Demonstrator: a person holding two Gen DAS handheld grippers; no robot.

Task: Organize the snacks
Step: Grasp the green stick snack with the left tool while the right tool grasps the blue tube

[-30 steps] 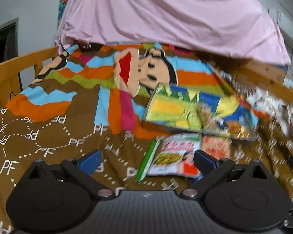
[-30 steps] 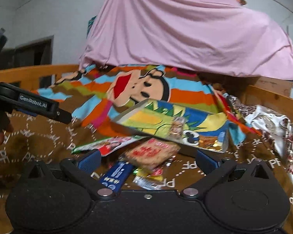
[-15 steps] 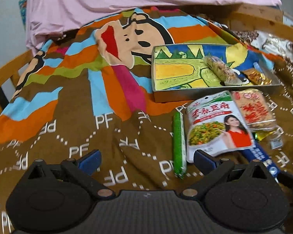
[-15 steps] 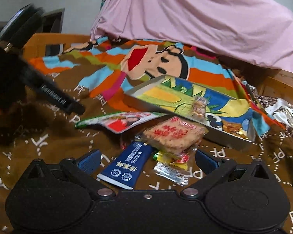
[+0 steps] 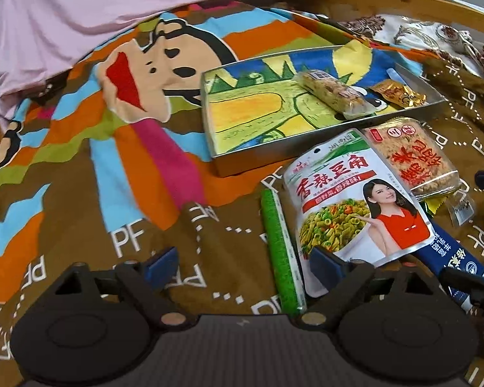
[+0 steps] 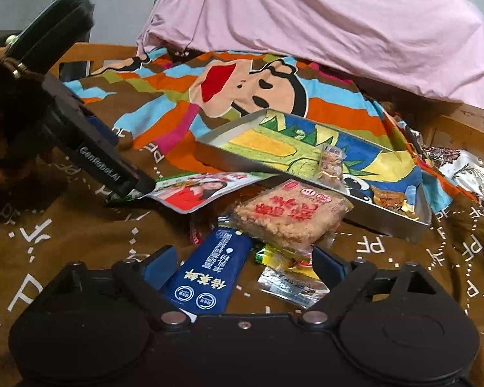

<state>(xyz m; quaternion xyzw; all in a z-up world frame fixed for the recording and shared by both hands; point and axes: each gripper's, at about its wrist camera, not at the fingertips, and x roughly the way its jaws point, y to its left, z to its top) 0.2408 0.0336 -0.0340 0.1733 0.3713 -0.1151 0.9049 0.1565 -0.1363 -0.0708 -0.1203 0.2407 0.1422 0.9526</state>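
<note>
My left tongs (image 5: 242,266) sit at the bottom of the left wrist view, jaws wide but just closing a little, gripping nothing. Between the two blue pads (image 5: 326,266) lies only the brown blanket (image 5: 80,213) and the lower end of the green stick pack (image 5: 279,251), which neither pad presses. Just right of that stick, centre right of the frame, lies the bean pouch (image 5: 355,200) (the one with the printed woman in red), its lower edge overlapping my right-hand pad in the picture.

The tin tray (image 5: 242,163) sits above the pouch, upper centre, with a wrapped bar (image 5: 332,95) and a gold packet (image 5: 398,95) inside it at its right end. The rice cracker (image 5: 413,158) lies outside the tray, touching its front wall, right of the pouch top.

In the right wrist view my right tongs (image 6: 242,266) are also wide, likewise just narrowing, and hold nothing. The blue sachet (image 6: 209,267) lies between the jaws, close by the left pad, whether touching it I cannot tell. A clear wrapper (image 6: 290,285) lies by the right pad, with yellow-green wrappers (image 6: 274,258) just above it, tucked under the cracker (image 6: 290,216). At the left of that frame the left tongs (image 6: 129,183) point down at the pouch (image 6: 203,190).

A pink sheet (image 6: 306,16) fills the top of both frames.
</note>
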